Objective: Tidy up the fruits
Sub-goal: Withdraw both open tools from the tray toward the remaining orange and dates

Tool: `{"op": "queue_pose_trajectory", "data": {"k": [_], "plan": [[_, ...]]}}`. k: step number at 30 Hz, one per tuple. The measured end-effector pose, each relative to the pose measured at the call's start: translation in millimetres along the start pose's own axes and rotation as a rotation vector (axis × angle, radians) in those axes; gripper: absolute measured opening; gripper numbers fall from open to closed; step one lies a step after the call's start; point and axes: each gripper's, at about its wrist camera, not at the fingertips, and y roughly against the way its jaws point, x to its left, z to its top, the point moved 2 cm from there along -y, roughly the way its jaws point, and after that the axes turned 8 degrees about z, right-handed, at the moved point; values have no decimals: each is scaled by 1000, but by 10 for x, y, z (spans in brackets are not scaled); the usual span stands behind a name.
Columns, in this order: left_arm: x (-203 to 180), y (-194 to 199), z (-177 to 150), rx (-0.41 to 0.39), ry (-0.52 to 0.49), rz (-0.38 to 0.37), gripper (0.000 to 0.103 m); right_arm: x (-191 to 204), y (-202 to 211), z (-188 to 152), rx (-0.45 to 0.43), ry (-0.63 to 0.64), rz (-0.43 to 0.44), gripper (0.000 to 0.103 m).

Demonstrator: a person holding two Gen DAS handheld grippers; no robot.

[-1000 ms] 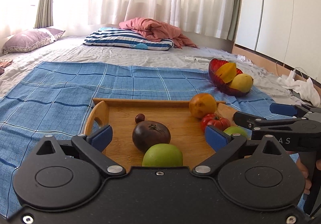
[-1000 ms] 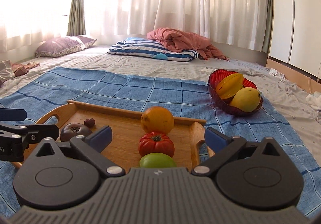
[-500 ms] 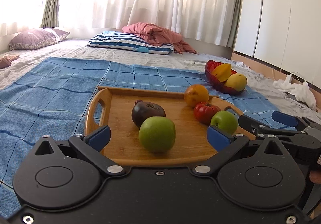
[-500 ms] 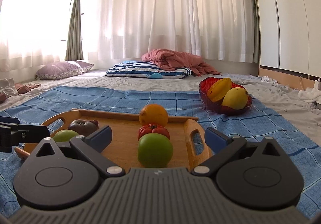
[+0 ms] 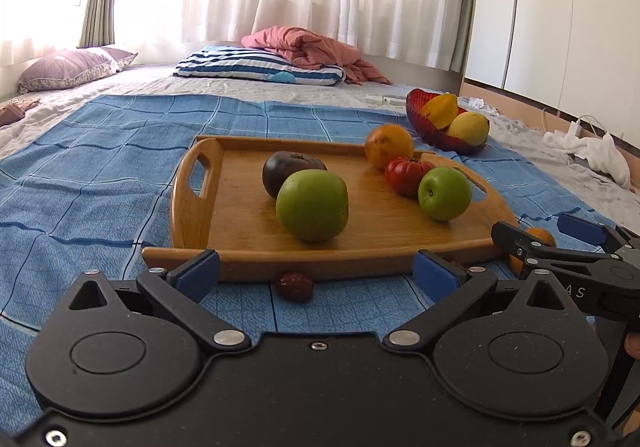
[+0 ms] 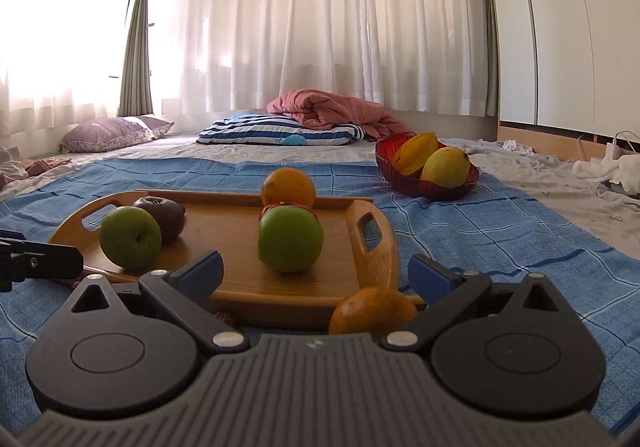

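A wooden tray (image 5: 240,231) (image 6: 344,287) lies on the blue cloth. On it sit two green apples (image 5: 312,205) (image 5: 445,193) (image 6: 290,238) (image 6: 130,237), a dark purple tomato (image 5: 288,169) (image 6: 166,217), a red tomato (image 5: 406,175) and an orange (image 5: 389,146) (image 6: 287,187). A small brown fruit (image 5: 295,287) lies on the cloth just before the tray, between the fingers of my open left gripper (image 5: 316,275). Another orange fruit (image 6: 372,314) (image 5: 538,241) lies on the cloth at the tray's near right corner, in front of my open right gripper (image 6: 316,273). The red bowl (image 5: 432,129) (image 6: 408,183) holds a starfruit and a mango.
The blue checked cloth (image 5: 100,167) covers a low mattress. A striped pillow (image 5: 260,67), a pink blanket (image 5: 308,47) and a purple pillow (image 5: 72,67) lie at the back. White cloths and cables (image 5: 588,151) lie right, below white wardrobe doors. Curtains hang behind.
Both grippers have drawn back and dropped low toward the cloth. The small brown fruit and an orange fruit in front of the tray have come into view.
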Motion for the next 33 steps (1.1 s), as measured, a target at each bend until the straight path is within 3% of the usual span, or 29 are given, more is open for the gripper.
{"op": "queue_pose_trajectory", "data": {"k": [12,22,33], "plan": [[-52,-106,-114,5,-20,68,102,-6,-26,-147,19,1,-68,103],[-108,-204,-163,23,-32,64,96,36,-60,-213,24,15,-104,103],[-100,-300,-199,64,-10,59,75,33,-133,-275,51,3,-106,103]]}}
